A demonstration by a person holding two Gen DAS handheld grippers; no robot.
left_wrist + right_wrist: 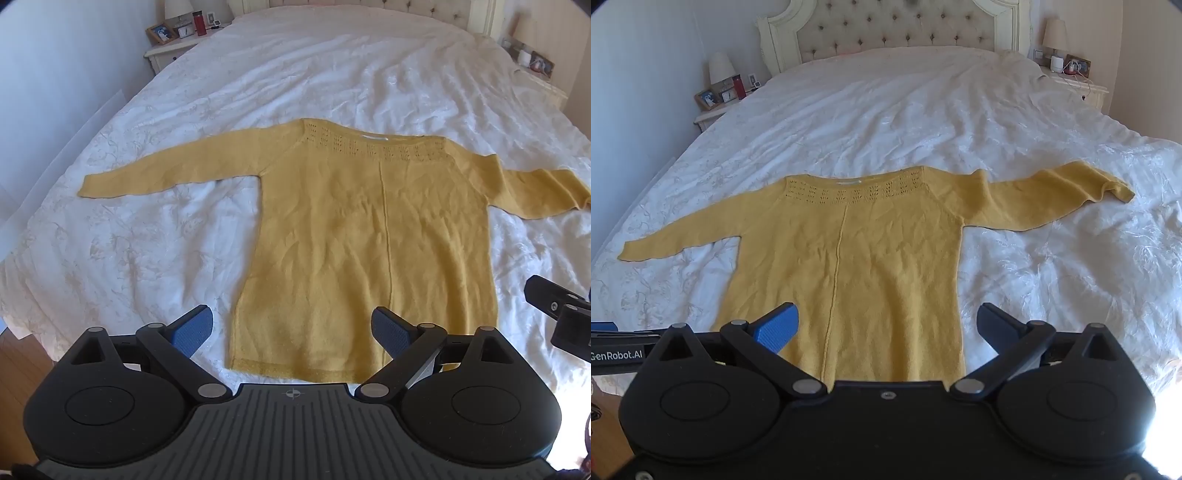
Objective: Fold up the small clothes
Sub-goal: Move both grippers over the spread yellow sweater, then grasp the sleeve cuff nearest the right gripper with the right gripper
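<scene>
Spread flat on the white bed [923,110], the yellow knit sweater [857,251] lies with both sleeves out to the sides and its hem nearest the cameras; it looks light, soft and floppy, so I'd guess it will sag and stretch wherever it's lifted. Best holds are probably a sleeve cuff or a hem corner, pinching both layers. Left gripper [291,332] and right gripper [886,326] both hover over the hem with jaws spread wide and nothing in them, and the only readable writing is "GenRobot.AI" on the left gripper's side in the right wrist view.
</scene>
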